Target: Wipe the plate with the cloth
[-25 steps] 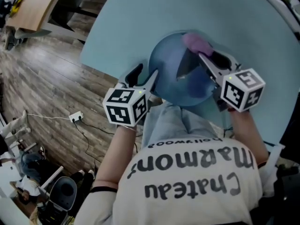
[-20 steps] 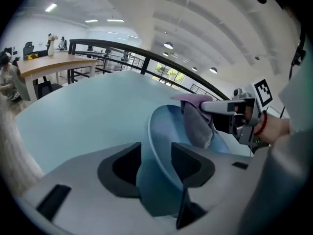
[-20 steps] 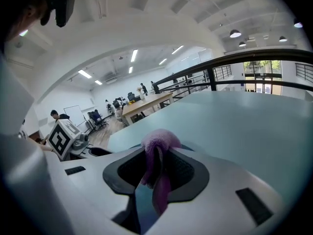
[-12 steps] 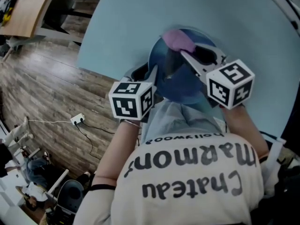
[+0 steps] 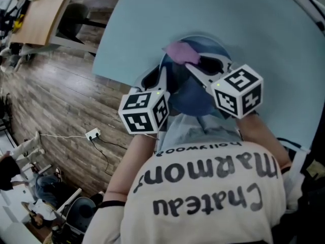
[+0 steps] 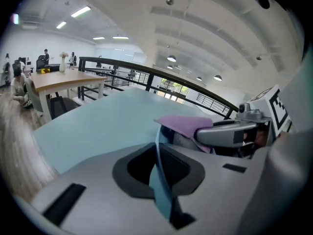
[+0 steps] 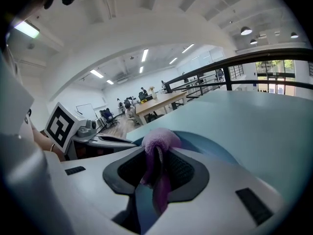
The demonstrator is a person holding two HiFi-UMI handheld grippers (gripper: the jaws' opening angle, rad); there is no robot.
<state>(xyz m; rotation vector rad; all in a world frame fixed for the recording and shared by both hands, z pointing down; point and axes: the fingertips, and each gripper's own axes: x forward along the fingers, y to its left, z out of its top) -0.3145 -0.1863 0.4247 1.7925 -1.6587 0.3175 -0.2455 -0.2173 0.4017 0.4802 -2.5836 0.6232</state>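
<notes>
A blue plate (image 5: 192, 99) lies on the light blue table (image 5: 254, 34) just in front of the person. My left gripper (image 5: 161, 79) is at the plate's left rim; its jaws have just been closing, and the thin rim (image 6: 157, 155) stands edge-on, pinched between them. My right gripper (image 5: 192, 65) reaches over the plate from the right, shut on a bunched purple cloth (image 5: 179, 51). In the right gripper view the cloth (image 7: 158, 148) hangs between the pads above the plate (image 7: 208, 143). From the left gripper view the cloth (image 6: 188, 124) sits over the plate's far side.
The table's curved edge (image 5: 109, 78) runs close to the left of the plate, with wooden floor (image 5: 51, 95) below it. A wooden desk (image 5: 40, 4) stands at the far left. The person's shirt (image 5: 203, 187) fills the lower picture.
The left jaws, wide open a second ago, have closed on the plate's left rim. The right gripper has carried the purple cloth leftward across the plate's far side.
</notes>
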